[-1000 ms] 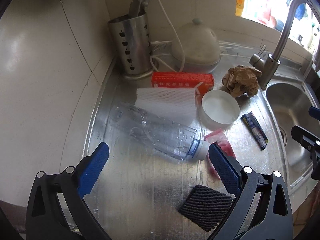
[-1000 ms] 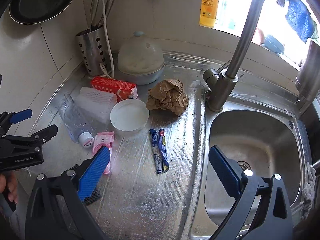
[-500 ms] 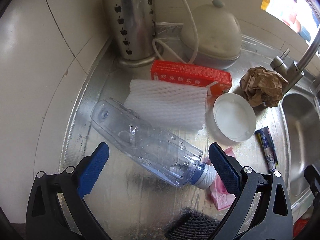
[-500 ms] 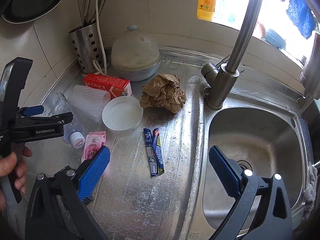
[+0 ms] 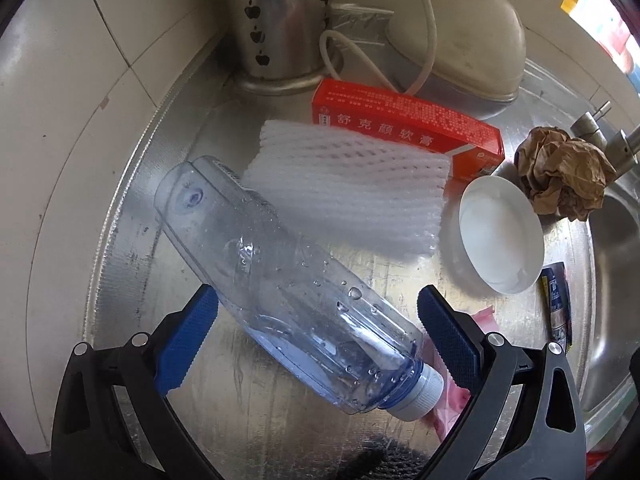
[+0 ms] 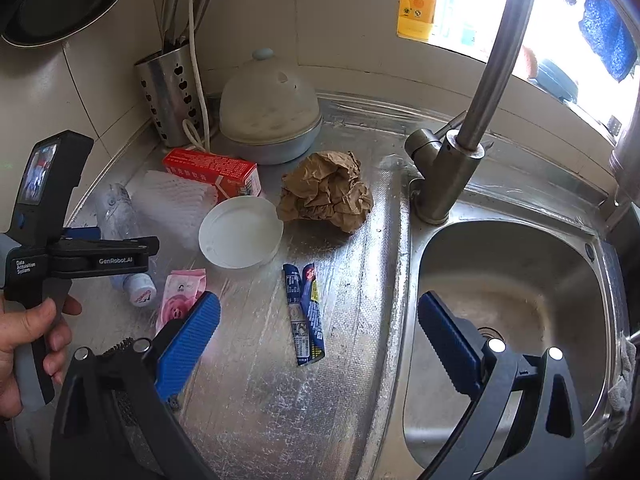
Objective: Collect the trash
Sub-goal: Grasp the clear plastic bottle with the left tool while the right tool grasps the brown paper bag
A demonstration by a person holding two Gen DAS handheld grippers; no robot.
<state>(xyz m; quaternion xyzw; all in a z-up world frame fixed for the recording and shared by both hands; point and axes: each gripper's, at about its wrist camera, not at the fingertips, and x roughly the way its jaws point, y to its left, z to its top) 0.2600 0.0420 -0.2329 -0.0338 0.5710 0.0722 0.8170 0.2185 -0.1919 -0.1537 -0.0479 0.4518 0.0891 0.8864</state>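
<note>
Bottle (image 5: 288, 280) lay on the counter (image 5: 256, 416) between my left gripper's (image 5: 316, 332) spread jaws, untouched; my right gripper (image 6: 320, 336) hovered level, jaws wide, straddling the sink (image 6: 520, 288) edge.

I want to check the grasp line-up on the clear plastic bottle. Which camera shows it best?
The left wrist view: the clear plastic bottle lies whole between the open left tool. In the right wrist view the left tool covers its middle, leaving only the base and white cap visible.
</note>
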